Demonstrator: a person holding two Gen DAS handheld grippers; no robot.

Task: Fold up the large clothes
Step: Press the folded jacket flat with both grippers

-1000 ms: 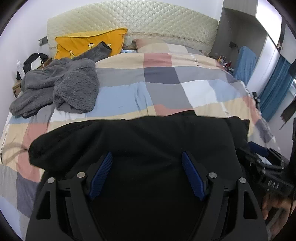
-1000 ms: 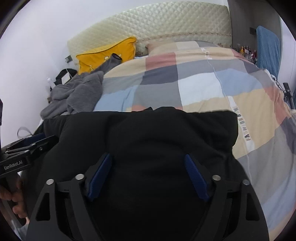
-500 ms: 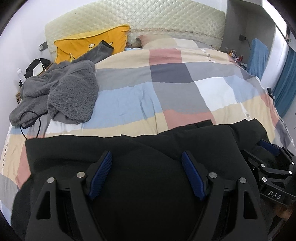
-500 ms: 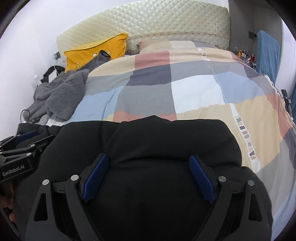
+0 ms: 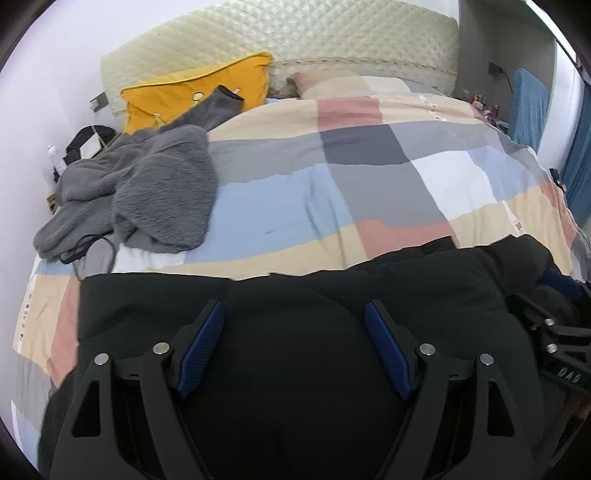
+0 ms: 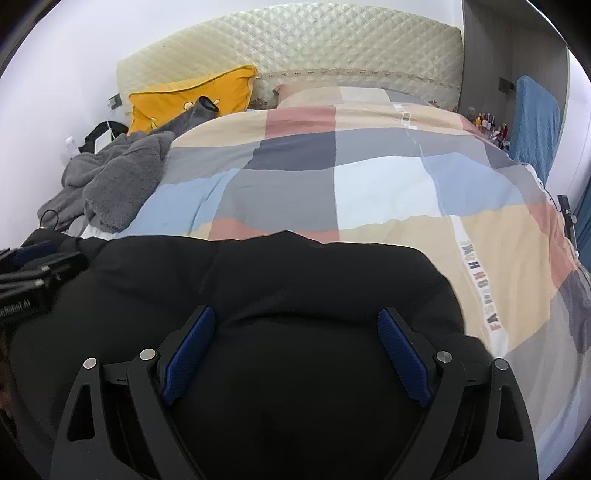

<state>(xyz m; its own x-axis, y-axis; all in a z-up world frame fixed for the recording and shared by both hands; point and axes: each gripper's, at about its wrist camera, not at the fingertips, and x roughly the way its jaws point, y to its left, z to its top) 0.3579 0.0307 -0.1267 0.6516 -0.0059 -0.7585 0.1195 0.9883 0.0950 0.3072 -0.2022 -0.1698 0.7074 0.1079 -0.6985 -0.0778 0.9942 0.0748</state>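
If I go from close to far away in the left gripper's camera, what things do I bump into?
Left gripper → black garment → checkered blanket → cream quilted headboard.

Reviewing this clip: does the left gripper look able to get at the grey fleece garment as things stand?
Probably yes. The left gripper is open over the black garment, holding nothing, and only bare checked duvet lies between it and the grey fleece garment, forward-left.

black garment (image 5: pixel 295 302) lies bunched across the bed's near end.
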